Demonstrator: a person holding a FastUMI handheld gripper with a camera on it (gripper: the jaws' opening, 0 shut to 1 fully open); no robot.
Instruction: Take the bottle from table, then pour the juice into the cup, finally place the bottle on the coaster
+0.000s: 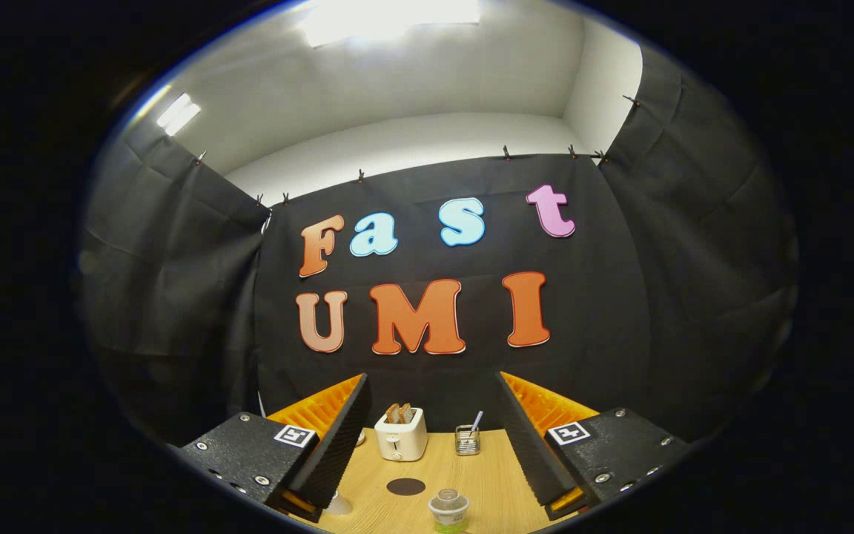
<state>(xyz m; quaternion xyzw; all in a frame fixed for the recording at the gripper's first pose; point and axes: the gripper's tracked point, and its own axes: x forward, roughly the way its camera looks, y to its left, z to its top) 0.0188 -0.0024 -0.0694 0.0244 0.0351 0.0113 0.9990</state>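
My gripper is held high above the wooden table, its two fingers spread wide apart with nothing between them. Below and between the fingers stands a small clear bottle with a clear cap and greenish juice at its base, seen from above. Just beyond it and slightly left lies a dark round coaster flat on the table. Part of a white cup-like object peeks out under the left finger; most of it is hidden.
A white toaster with toast slices stands at the back of the table against the black cloth wall. To its right is a small wire holder with a utensil in it.
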